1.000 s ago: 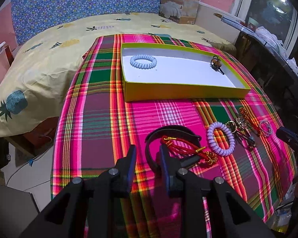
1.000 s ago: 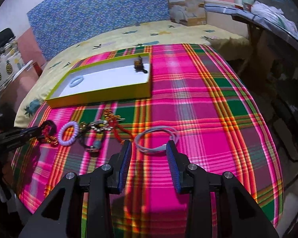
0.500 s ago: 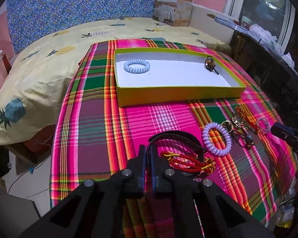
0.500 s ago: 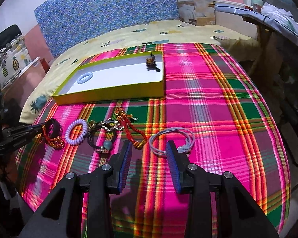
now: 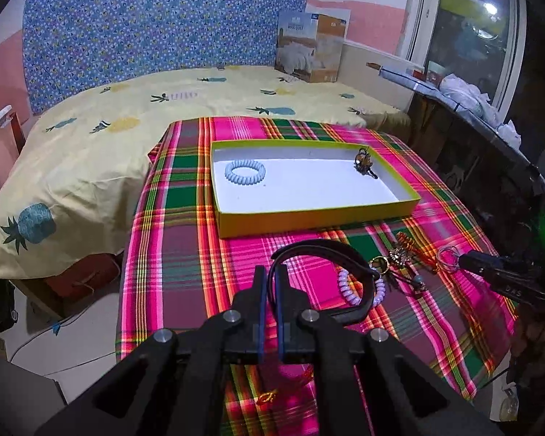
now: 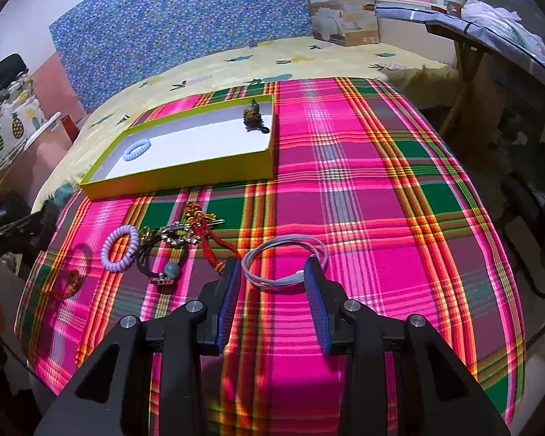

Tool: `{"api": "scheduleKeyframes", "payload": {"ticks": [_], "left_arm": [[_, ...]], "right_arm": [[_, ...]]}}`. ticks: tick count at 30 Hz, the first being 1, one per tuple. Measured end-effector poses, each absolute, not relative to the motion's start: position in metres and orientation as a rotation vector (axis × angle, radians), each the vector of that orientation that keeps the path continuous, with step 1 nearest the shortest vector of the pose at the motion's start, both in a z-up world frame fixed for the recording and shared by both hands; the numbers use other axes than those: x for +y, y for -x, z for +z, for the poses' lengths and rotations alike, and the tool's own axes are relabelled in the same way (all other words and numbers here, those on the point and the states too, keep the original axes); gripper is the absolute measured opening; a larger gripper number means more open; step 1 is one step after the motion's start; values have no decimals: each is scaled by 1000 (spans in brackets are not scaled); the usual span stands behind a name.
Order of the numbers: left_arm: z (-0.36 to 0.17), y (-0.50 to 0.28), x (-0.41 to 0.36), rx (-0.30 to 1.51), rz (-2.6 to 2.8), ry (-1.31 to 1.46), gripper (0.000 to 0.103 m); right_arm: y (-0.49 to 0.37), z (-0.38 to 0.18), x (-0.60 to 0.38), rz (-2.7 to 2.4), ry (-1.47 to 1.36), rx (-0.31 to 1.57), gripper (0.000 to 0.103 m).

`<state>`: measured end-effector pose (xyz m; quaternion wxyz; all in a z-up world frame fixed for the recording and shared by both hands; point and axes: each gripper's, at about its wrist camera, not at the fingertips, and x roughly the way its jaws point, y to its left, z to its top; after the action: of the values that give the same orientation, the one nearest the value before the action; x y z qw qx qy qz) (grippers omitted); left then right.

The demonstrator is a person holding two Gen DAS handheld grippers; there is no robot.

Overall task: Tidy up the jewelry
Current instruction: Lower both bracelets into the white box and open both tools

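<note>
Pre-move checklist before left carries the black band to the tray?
1. Left gripper shut on black band: ok.
2. Band lifted off the cloth: cannot tell.
3. Red cord that lay inside the band left behind: cannot tell, blurred red under the fingers.
4. Yellow tray has bare floor between pale blue coil and brown charm: ok.
5. Right gripper open, out of the path, over grey cord loop: ok.

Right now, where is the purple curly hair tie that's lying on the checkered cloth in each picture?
Left wrist view: the purple spiral hair tie lies right of center, partly behind the black band that the left gripper holds.
Right wrist view: it lies at the left, left of the right gripper.
Shared landmark: the yellow box beyond it.
</note>
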<state>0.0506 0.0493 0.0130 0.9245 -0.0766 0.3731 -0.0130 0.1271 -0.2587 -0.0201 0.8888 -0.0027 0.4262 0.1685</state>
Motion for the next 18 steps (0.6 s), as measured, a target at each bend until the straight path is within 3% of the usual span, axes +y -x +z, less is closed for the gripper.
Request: {"api": "scheduleKeyframes", "payload": {"ticks": [13,15,18], "left_arm": [[11,-52,47,781,-31,165,5],[10,-53,47,783,-32,164,5],[10,-54,44,786,-37,163,5]], "right_arm": [[-150,-39,-264,303,6,944,36],[-150,-39,-262,293,29,943,17],[-149,-39,-261,289,39,941,17]]}}
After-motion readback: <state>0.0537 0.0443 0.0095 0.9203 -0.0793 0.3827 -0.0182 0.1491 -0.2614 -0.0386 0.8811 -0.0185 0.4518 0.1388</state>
